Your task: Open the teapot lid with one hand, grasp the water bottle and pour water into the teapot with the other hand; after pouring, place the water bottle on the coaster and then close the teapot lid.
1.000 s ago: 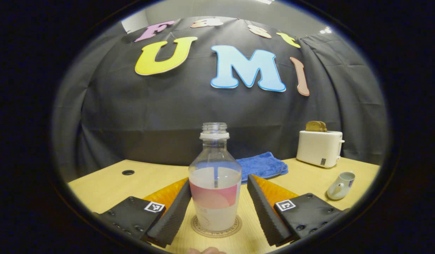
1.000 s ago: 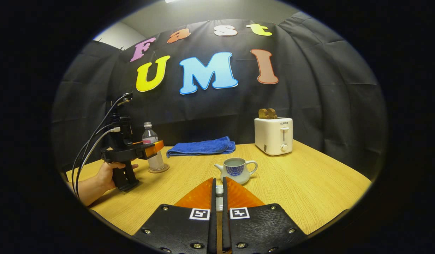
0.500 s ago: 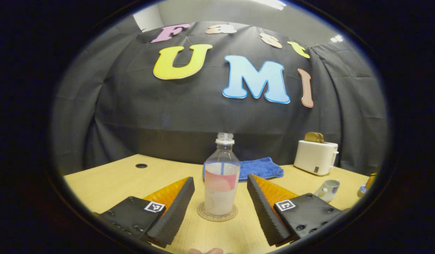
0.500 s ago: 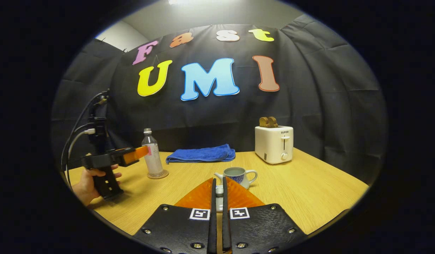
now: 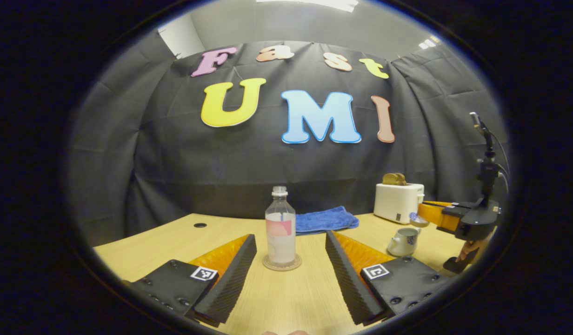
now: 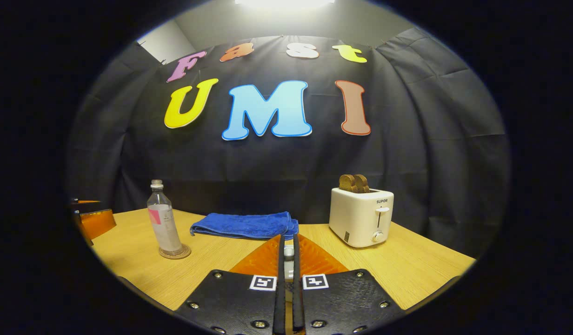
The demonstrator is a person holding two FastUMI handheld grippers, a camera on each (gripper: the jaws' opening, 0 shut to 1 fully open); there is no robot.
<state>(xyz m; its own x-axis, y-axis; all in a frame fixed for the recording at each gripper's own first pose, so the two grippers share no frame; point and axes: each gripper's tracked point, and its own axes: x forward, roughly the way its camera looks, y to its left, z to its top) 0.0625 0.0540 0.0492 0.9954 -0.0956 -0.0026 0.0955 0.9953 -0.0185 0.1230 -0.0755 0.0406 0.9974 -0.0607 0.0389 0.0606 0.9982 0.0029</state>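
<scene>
The small white teapot lid (image 6: 289, 251) is sitting pinched between the fingers of the right gripper (image 6: 289, 253), which are squeezed nearly together on it; in the left gripper view the same lid (image 5: 414, 217) is hanging just above the white teapot with the blue pattern (image 5: 404, 241), slightly to the toaster side of its opening. Judged risk: only a sliver of lid is showing between the pads, so the hold is looking thin, and a tilt during the lowering could be dropping it or seating it crooked on the rim, nudging the light pot and spilling water.

The clear plastic water bottle with the pink label (image 5: 280, 226) is standing upright on the round brown coaster (image 5: 281, 264), uncapped, well left of the teapot. The left gripper (image 5: 290, 251) is hanging spread wide in front of the bottle, touching nothing; a forward drift could be knocking the bottle over.

Behind the teapot the white toaster with bread (image 5: 398, 202) is standing, and the folded blue towel (image 5: 327, 219) is lying left of that, all on the light wooden table (image 5: 286, 302).
</scene>
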